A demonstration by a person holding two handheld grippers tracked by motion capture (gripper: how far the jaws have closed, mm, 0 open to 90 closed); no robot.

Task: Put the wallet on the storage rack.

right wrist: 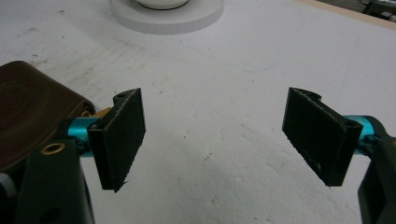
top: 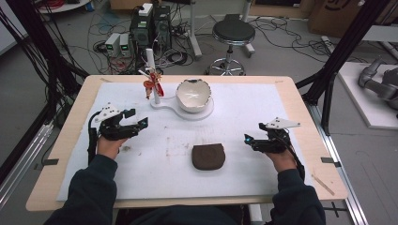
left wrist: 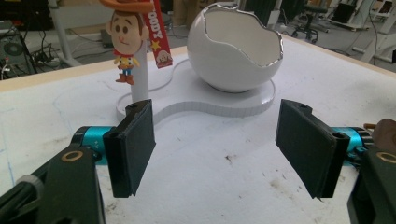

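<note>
Near the left edge of the bench, the left gripper (top: 133,119) is released, jaws wide with nothing between them, aimed at the far side. Judging by that aim, the target is the Woody keychain (left wrist: 127,39), which hangs on a white post (left wrist: 141,77) so it's off the surface and graspable from the side. It sits ahead of the gripper and a bit left of the jaw line, well apart, no contact. The post shares a white base (left wrist: 219,105) with an eggshell-shaped bowl (left wrist: 233,51) just beside it, probably the drop spot, toward the middle of the far edge.

Right gripper (top: 251,140) is released too, empty, parked low near the right edge; it looks idle. A brown pouch (top: 208,156) lies flat near the middle of the near edge, just beside the right gripper's left jaw, not touching as far as I can tell.

White mat (top: 263,112) covers most of the bench.
</note>
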